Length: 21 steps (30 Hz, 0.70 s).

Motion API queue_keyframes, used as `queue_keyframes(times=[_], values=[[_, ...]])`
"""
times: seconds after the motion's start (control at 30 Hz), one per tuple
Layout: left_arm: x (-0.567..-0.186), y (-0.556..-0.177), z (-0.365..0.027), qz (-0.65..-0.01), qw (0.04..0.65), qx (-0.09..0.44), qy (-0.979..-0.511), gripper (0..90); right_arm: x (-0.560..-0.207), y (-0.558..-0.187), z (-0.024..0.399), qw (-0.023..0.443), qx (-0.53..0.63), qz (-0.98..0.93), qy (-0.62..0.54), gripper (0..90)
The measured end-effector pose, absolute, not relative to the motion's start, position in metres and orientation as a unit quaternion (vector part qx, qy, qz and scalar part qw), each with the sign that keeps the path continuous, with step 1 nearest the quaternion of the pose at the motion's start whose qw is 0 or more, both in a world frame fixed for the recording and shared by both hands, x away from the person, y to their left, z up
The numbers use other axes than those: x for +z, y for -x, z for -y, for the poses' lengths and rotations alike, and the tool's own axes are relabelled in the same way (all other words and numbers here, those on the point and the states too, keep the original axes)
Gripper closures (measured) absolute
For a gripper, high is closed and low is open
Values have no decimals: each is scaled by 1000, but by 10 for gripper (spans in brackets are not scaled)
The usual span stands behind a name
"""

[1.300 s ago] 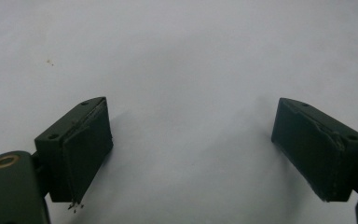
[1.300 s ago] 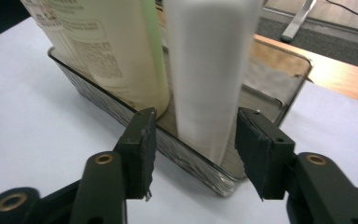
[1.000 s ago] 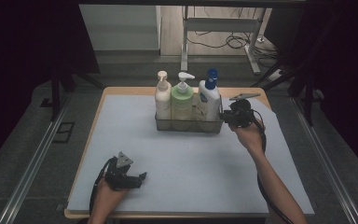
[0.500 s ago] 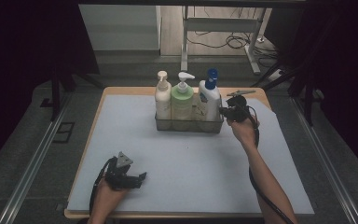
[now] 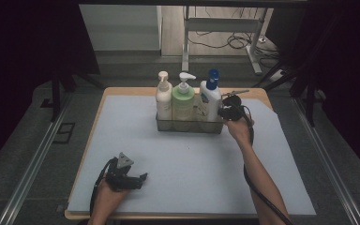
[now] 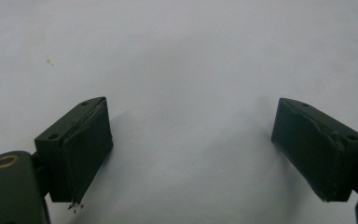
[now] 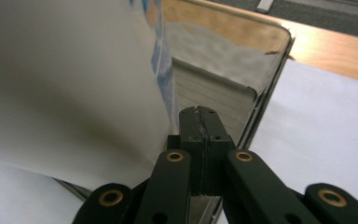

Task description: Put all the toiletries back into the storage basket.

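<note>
We have the right gripper [image 5: 226, 112] pressed together on the near wall of the wire basket [image 5: 187, 125] at upper centre, beside the blue-capped bottle [image 5: 210, 99]; nothing has been lifted yet. Our left gripper [image 5: 138, 180] rests at lower left, jaws apart.

Jaws pressed together beside white bottle [image 7: 70, 79], perhaps touching basket wall [image 7: 261, 107]
</note>
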<state>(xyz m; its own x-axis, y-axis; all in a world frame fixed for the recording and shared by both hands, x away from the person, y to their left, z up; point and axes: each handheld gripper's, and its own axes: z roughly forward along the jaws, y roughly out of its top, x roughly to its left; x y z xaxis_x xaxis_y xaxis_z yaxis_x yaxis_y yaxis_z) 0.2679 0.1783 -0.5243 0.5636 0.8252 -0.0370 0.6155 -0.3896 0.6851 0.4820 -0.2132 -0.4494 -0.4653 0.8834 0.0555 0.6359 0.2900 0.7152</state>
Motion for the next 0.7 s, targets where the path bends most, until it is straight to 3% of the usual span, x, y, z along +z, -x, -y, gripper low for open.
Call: queue_keyframes(times=[0.7], values=[[-524, -268, -178, -440, 334, 157, -819, 119, -457, -479, 203, 152, 347, -790, -482, 891]])
